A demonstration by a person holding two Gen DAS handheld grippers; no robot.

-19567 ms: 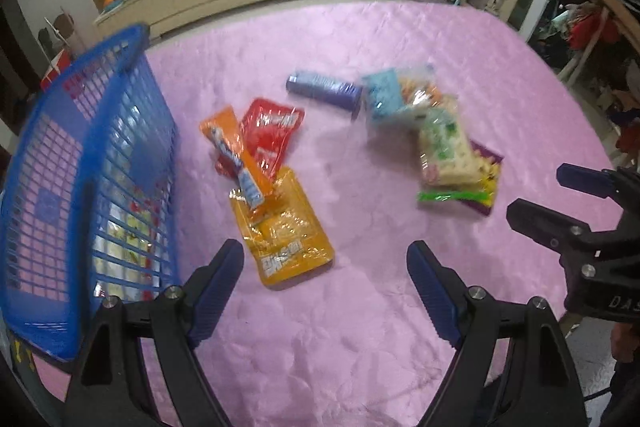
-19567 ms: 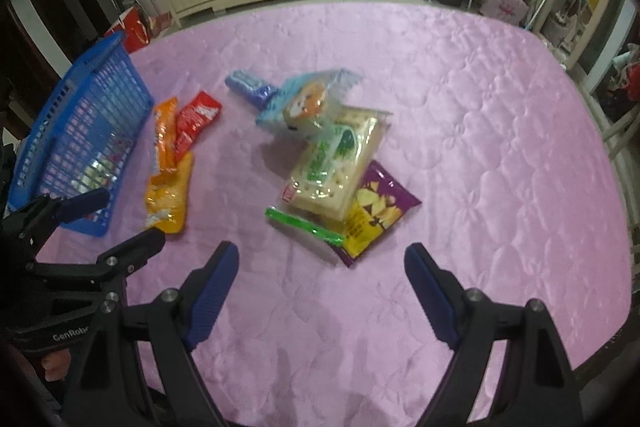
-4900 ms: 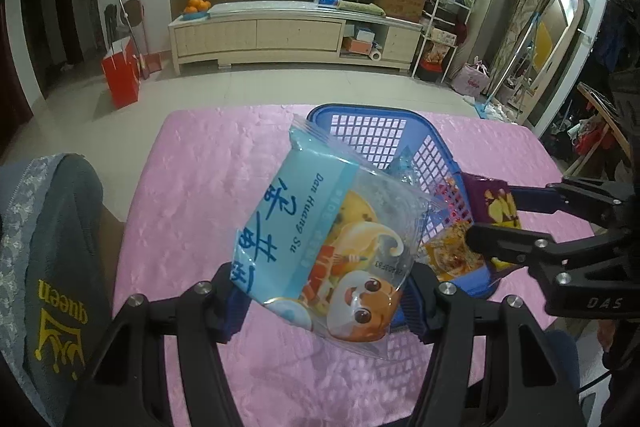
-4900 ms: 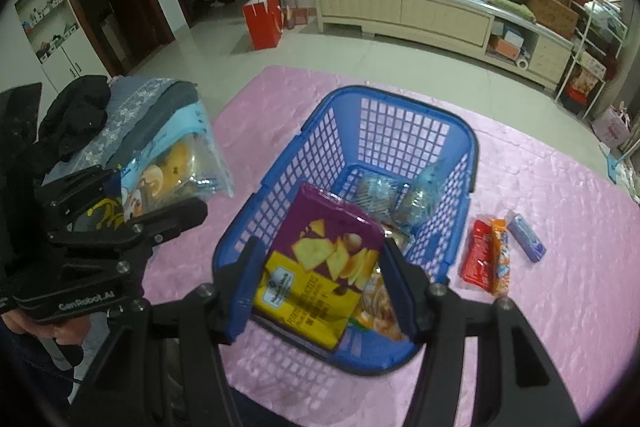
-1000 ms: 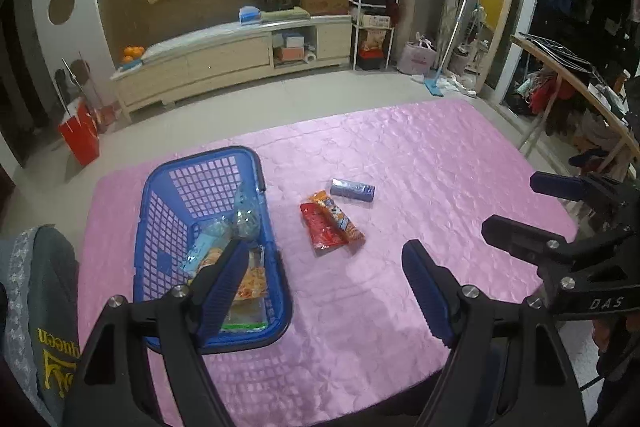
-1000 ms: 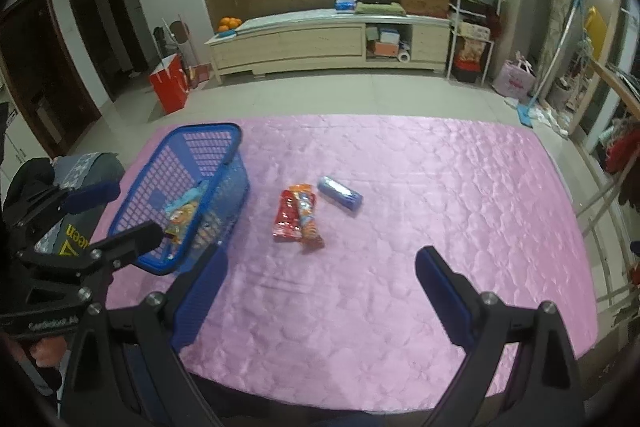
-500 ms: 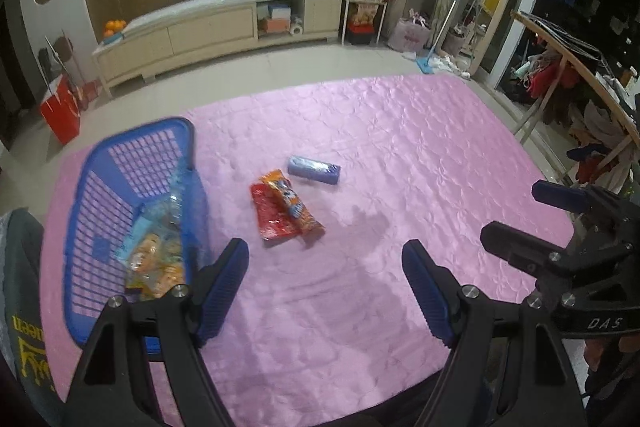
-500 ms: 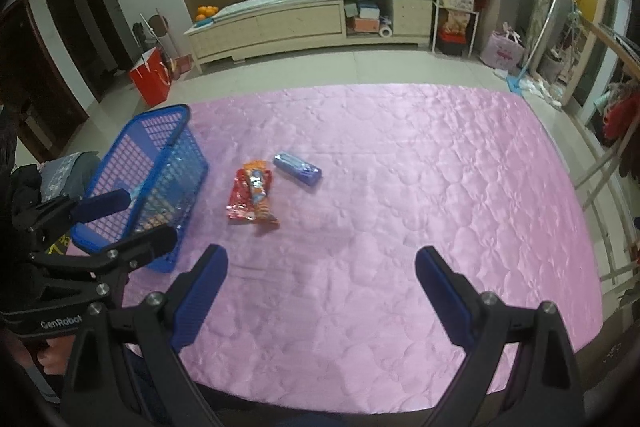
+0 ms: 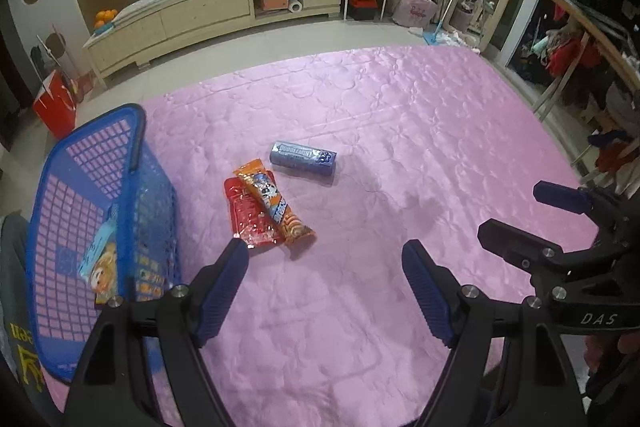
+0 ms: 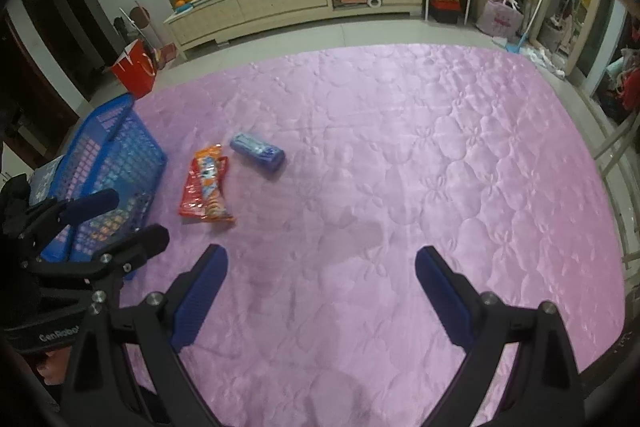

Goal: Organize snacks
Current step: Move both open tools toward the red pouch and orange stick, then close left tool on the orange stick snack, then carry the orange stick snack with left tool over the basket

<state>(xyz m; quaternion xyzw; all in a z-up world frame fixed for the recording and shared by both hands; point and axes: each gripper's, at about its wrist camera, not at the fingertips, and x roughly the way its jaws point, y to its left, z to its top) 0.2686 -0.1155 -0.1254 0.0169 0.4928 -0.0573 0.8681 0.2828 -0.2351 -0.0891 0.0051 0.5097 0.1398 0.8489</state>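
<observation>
Three snacks lie on the pink quilted table cover [image 9: 400,131]: a red packet [image 9: 250,215], an orange biscuit pack [image 9: 276,205] resting on it, and a blue-grey gum pack [image 9: 303,155] just behind. A blue mesh basket [image 9: 60,171] at the left holds several snack bags. My left gripper [image 9: 325,269] hangs open and empty just in front of the red and orange packs. In the right wrist view my right gripper [image 10: 320,271] is open and empty over bare cloth, with the orange pack [image 10: 208,183], gum pack [image 10: 258,151] and basket [image 10: 108,147] to its left.
A long cream sideboard [image 9: 208,11] stands beyond the table on the tiled floor. A red paper bag [image 10: 134,69] sits near the far left corner. Racks and clothes crowd the right side [image 9: 568,47]. A dark garment [image 9: 12,307] lies left of the basket.
Both grippers have come lower and nearer the table; the three loose snacks and the basket now look larger and closer. Both pairs of jaws stay open and empty.
</observation>
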